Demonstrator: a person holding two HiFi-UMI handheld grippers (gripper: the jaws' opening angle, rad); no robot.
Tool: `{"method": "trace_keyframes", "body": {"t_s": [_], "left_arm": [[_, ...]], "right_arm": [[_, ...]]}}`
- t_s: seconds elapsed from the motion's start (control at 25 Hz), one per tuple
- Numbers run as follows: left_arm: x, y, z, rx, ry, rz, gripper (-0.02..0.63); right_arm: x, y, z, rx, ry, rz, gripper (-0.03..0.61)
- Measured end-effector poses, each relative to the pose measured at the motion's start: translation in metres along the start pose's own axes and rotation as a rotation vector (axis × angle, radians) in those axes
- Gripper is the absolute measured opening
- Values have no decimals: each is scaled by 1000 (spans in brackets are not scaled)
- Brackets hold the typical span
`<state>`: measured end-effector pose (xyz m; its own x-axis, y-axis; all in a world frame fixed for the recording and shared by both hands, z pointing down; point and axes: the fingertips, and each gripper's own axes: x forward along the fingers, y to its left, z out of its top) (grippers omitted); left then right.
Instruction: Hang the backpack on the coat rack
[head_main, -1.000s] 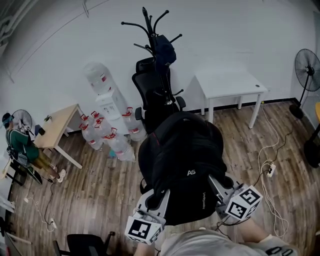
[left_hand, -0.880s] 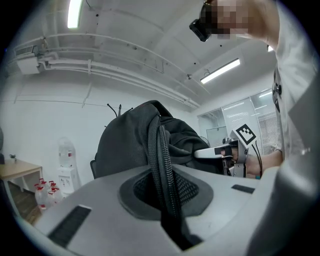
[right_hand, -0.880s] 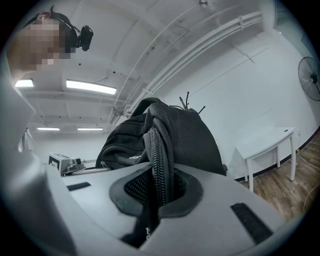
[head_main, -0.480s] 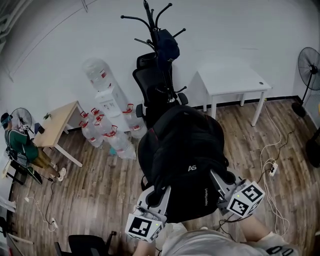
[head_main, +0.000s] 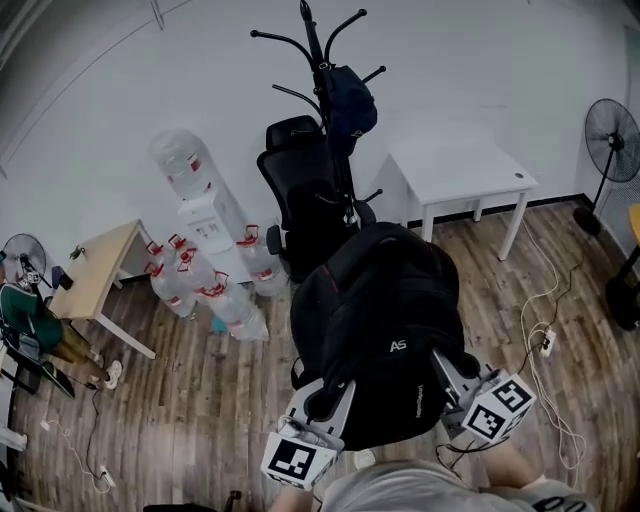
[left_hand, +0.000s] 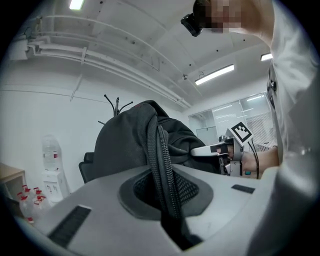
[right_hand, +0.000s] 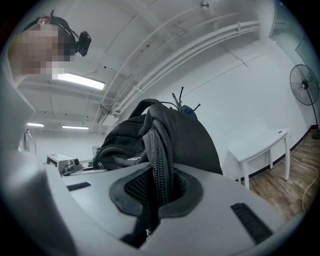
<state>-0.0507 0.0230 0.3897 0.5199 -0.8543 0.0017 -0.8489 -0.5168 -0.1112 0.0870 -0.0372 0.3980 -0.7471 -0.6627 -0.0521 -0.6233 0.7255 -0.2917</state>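
Observation:
A black backpack hangs in the air between my two grippers, low in the head view. My left gripper is shut on a black zippered strap at the pack's left side. My right gripper is shut on the matching strap at the right side. Both grippers point level at the wall. The black coat rack stands ahead by the white wall with a dark bag on one hook. Its hook tips show above the pack in the left gripper view.
A black office chair stands right in front of the rack's pole. Left of it are several water bottles and a wooden desk. At the right are a white table, a floor fan and cables.
Both grippers have carried the backpack on across the room towards the rack. The seated person at the far left has slid to the picture's edge. Both grips are unchanged.

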Motion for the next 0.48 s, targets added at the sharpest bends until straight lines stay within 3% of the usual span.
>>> {"method": "trace_keyframes", "body": {"t_s": [0.24, 0.48], "left_arm": [[4, 46, -4, -10, -14, -55, 32], [11, 80, 3, -10, -40, -59, 32]], "right_arm": [[40, 7, -5, 7, -21, -45, 29], [69, 10, 4, 1, -22, -58, 29]]}}
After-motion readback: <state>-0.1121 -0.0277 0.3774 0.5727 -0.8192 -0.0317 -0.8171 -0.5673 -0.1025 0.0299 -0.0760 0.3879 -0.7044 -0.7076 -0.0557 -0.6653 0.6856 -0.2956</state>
